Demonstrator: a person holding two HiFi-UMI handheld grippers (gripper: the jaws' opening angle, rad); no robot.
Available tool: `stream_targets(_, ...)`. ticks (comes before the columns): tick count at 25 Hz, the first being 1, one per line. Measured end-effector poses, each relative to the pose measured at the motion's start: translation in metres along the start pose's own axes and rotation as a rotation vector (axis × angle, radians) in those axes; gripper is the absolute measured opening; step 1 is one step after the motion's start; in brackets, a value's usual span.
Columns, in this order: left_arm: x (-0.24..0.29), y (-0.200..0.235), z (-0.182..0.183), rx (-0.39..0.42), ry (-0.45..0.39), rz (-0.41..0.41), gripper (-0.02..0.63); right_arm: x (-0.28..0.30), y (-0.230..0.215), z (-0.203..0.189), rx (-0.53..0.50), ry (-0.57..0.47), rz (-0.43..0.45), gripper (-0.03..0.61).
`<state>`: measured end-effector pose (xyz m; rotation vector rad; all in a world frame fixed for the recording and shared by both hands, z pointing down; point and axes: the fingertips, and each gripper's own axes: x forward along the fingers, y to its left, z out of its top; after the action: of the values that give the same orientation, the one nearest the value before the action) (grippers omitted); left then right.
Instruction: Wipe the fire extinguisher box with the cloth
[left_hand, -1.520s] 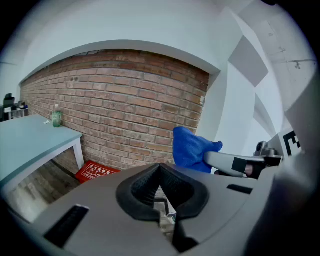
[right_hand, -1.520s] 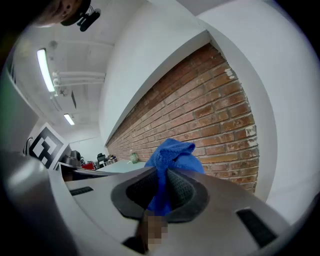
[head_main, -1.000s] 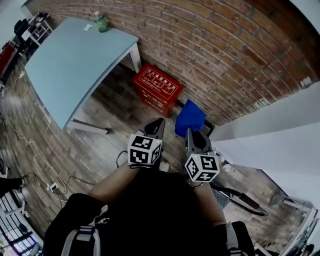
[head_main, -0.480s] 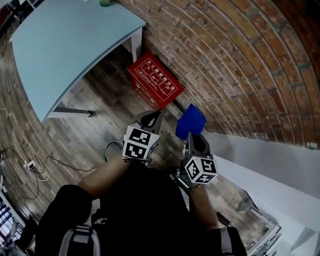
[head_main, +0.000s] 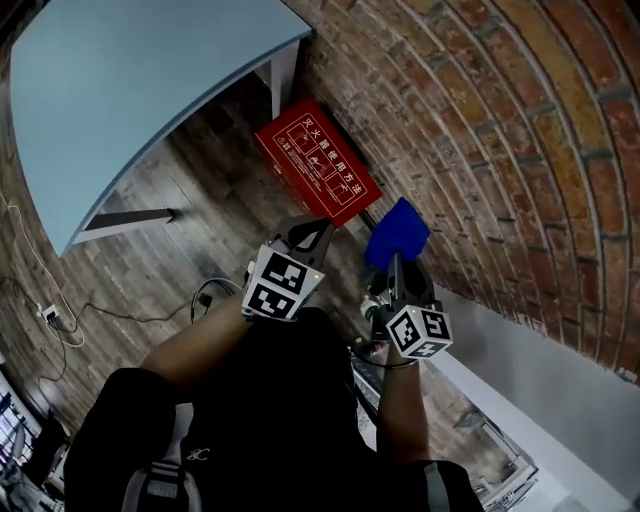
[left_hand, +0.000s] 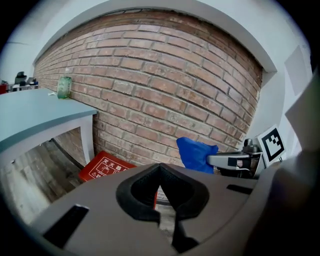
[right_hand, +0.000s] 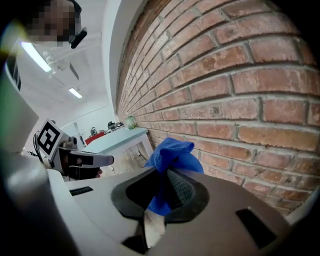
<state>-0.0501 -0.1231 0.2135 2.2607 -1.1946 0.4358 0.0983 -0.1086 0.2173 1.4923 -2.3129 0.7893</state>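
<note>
1. Cloth (right_hand: 172, 155), blue, pinched between the jaws of the right gripper (right_hand: 162, 195), with bunched folds sticking out past the tips toward the brick wall (right_hand: 225, 80).
2. Jaws of the left gripper (left_hand: 160, 195) closed together to a point, nothing between them.
3. Seen from the head view: both grippers side by side in front of the person. On the right, the right gripper (head_main: 397, 265) with the cloth (head_main: 398, 232) at its tip; just to its left, the left gripper (head_main: 312, 232), not touching it.
4. Red fire extinguisher box (head_main: 318, 170) with white print on its lid, on the wooden floor (head_main: 170, 250) at the foot of the brick wall (head_main: 480, 120). Farther out than both grippers and left of the cloth, apart from it, no contact.
5. Same box (left_hand: 102, 167) low and left of centre in the left gripper view, partly hidden behind the gripper body, with the cloth (left_hand: 196, 154) off to its right.
6. Pale blue table (head_main: 130, 90) at far left, one white leg near the far end of the box.
7. Greenish jar (left_hand: 64, 86) on the table top (left_hand: 30, 115), close to the wall.
8. Thin cable (head_main: 70, 300) trailing across the floor at near left.
</note>
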Motion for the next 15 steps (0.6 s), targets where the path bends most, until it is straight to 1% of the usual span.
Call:
stream_targets(2, 0.016, 0.011, -0.012, 0.005, -0.018, 0.012, 0.006, 0.018, -0.014, -0.015, -0.006, -0.015, 0.044, 0.048)
stream_targets(3, 0.024, 0.016, -0.021, 0.004, -0.026, 0.019, 0.006, 0.027, -0.021, -0.026, -0.024, -0.022, 0.06, 0.048)
stream_targets(6, 0.046, 0.03, -0.054, -0.008, -0.042, 0.035, 0.006, 0.052, -0.039, -0.062, -0.146, -0.031, 0.086, 0.048)
stream_targets(9, 0.073, 0.048, -0.087, 0.015, -0.052, 0.044, 0.006, 0.078, -0.056, -0.098, -0.238, -0.055, 0.1, 0.048)
stream_targets(10, 0.081, 0.052, -0.099, 0.023, -0.054, 0.045, 0.006, 0.085, -0.062, -0.112, -0.25, -0.068, 0.102, 0.048)
stream_targets(12, 0.094, 0.056, -0.123, 0.01, -0.07, 0.042, 0.006, 0.093, -0.077, -0.137, -0.257, -0.107, 0.112, 0.048)
stream_targets(14, 0.106, 0.061, -0.142, -0.007, -0.106, 0.038, 0.006, 0.103, -0.094, -0.155, -0.255, -0.17, 0.13, 0.048)
stream_targets(15, 0.111, 0.064, -0.151, -0.002, -0.124, 0.038, 0.006, 0.109, -0.101, -0.164, -0.252, -0.201, 0.14, 0.048)
